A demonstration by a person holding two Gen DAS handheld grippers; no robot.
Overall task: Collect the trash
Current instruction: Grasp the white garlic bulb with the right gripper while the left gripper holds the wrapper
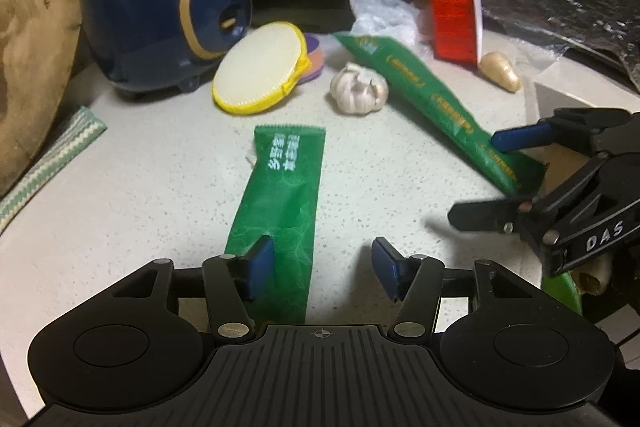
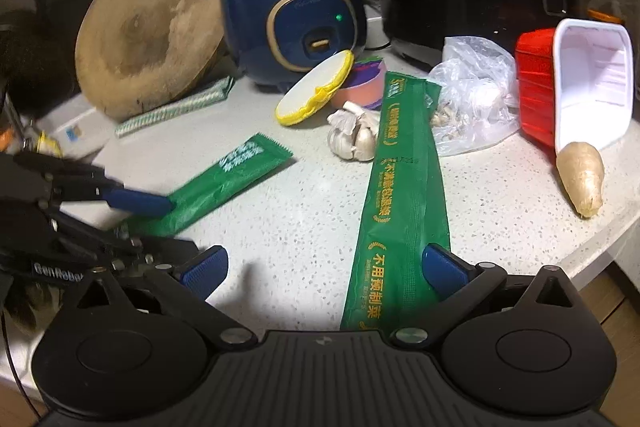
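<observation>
Down at the lower centre of the left wrist view, our left gripper (image 1: 323,270) has its jaws spread wide, and the short green wrapper (image 1: 280,211) lies flat on the speckled countertop (image 1: 168,163) with its near end beside the left blue pad; nothing is clamped. At the right edge of that frame our right gripper (image 1: 476,183) reaches in, jaws apart, its upper blue pad over the near end of the long green wrapper (image 1: 424,95), which runs diagonally toward the upper middle. In the right wrist view our right gripper (image 2: 324,269) is likewise parted at the bottom centre, the long green wrapper (image 2: 404,187) passing just inside its right pad and up the middle of the frame; we cannot tell whether that pad touches it. A garlic bulb (image 2: 354,137) sits just left of that wrapper, with a clear plastic bag (image 2: 472,95) to the wrapper's right. Farther right, a red tray (image 2: 576,87) lies tipped on its side, a piece of ginger (image 2: 582,183) just below it. At upper centre stands a blue rice cooker (image 2: 288,15), a round wooden board (image 2: 148,31) leaning to its left. The short green wrapper (image 2: 224,183) lies at centre left, where our left gripper (image 2: 176,235) enters with one pad over the wrapper's lower end.
</observation>
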